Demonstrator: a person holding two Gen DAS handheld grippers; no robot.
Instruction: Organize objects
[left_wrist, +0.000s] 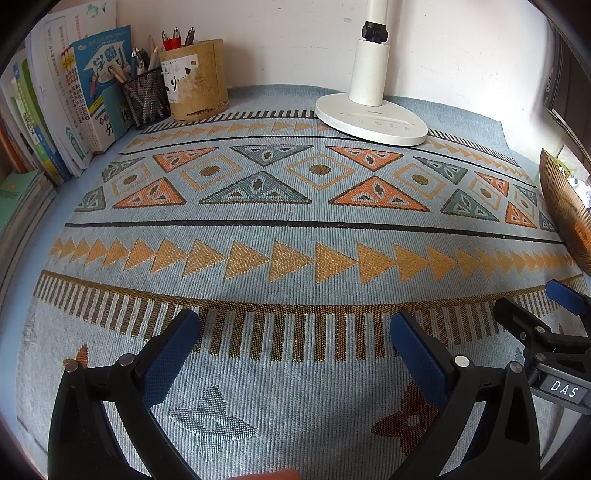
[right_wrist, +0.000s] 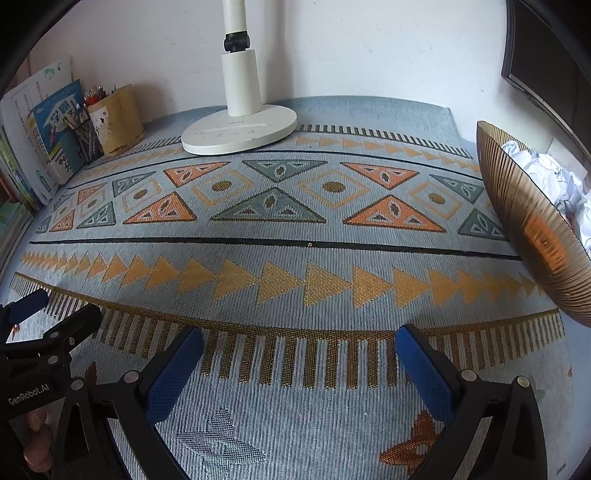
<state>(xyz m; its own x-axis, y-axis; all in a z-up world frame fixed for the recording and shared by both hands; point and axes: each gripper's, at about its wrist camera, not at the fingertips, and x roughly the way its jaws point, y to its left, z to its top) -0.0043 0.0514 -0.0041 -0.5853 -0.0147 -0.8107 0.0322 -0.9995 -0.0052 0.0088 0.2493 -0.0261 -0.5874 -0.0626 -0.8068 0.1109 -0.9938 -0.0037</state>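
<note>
We hold our left gripper (left_wrist: 293, 334) and right gripper (right_wrist: 299, 350) side by side above the patterned cloth (right_wrist: 295, 258), jaws spread, empty.

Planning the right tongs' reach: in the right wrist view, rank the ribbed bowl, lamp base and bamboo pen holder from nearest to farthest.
1. Ribbed bowl, right edge, nearest the right tongs.
2. Lamp base, centre back, near the wall.
3. Bamboo pen holder, far left corner beside the books.
</note>
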